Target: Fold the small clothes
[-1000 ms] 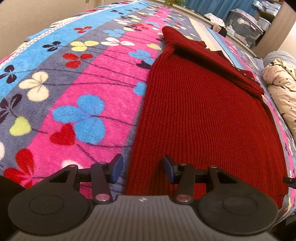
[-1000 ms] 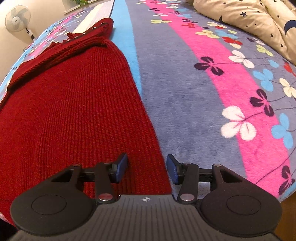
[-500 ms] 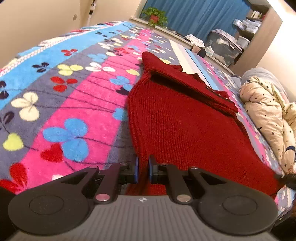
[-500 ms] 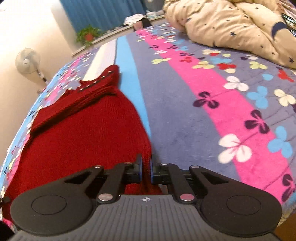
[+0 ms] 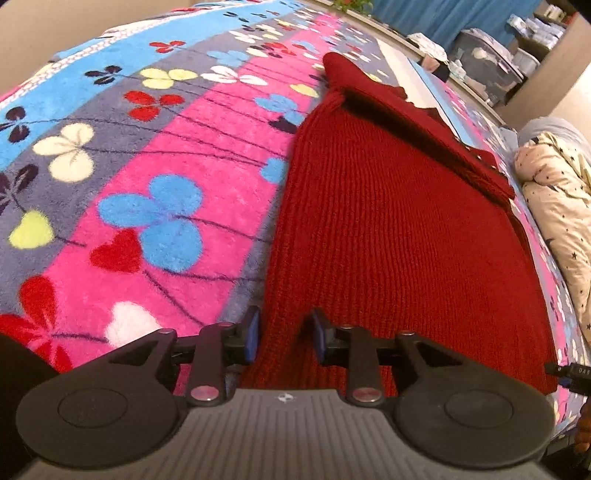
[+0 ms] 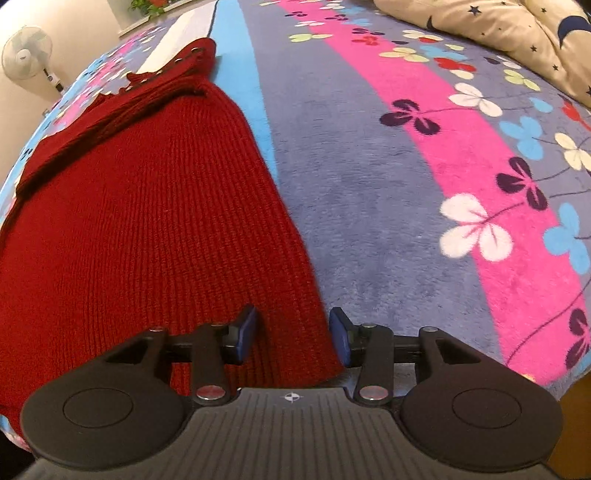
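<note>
A dark red knitted sweater (image 5: 388,221) lies flat on a flowered fleece blanket (image 5: 147,177), its far end folded over into a thick band. My left gripper (image 5: 284,334) is open, its jaws either side of the sweater's near left corner. In the right wrist view the same sweater (image 6: 147,221) fills the left half. My right gripper (image 6: 293,336) is open around the sweater's near right corner, low over the blanket (image 6: 406,206).
A cream star-print duvet (image 5: 554,206) lies bunched at the right, also seen in the right wrist view (image 6: 498,33). Storage boxes (image 5: 491,70) and a blue curtain stand beyond the bed. A standing fan (image 6: 26,55) is at the far left wall.
Half a second ago both grippers were shut on the sweater's near corners and lifted. Now both are open and low, and the sweater lies flat again.
</note>
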